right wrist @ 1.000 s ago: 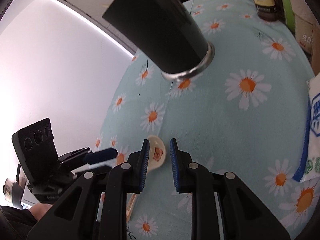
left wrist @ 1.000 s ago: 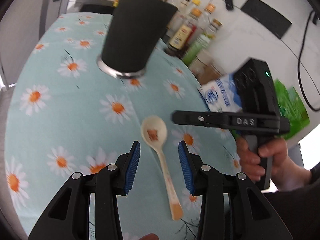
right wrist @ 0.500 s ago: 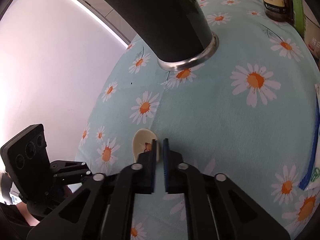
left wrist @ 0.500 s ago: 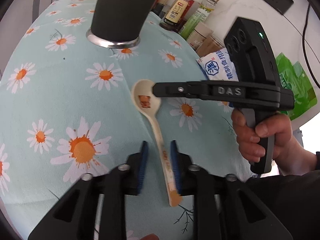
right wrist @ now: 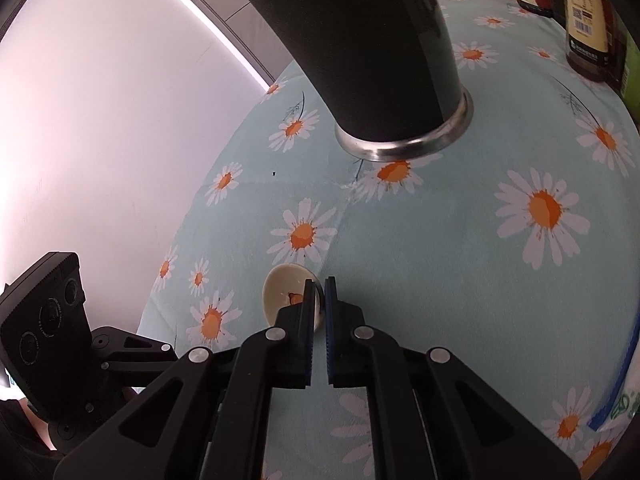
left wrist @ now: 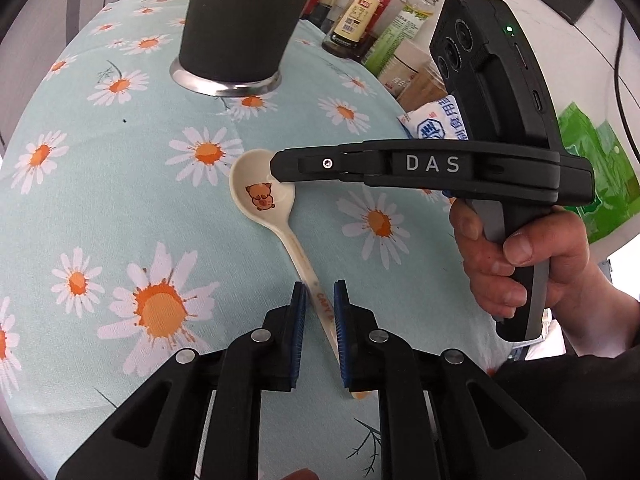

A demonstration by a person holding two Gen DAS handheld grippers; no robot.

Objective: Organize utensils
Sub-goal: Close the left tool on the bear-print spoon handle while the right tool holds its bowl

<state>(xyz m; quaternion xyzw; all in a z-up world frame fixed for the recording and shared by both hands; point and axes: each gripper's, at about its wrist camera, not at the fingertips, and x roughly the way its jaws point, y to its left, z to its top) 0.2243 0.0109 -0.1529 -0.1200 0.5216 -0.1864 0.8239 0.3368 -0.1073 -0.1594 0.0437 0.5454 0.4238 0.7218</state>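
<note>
Spoon [left wrist: 280, 216] on tablecloth [left wrist: 100, 184], before cup [left wrist: 236, 20]; bottles [left wrist: 360, 20] behind.

Bright, even daylight in both views; in the right wrist view the wall [right wrist: 100, 120] at left is blown out to pinkish-white glare w/ a bright strip along its top. Shadows soft, faint under the black cup [left wrist: 240, 20]. Strong fisheye bending + dark vignette at corners; focus sharp, bottles [left wrist: 360, 16] at far right slightly soft.
</note>
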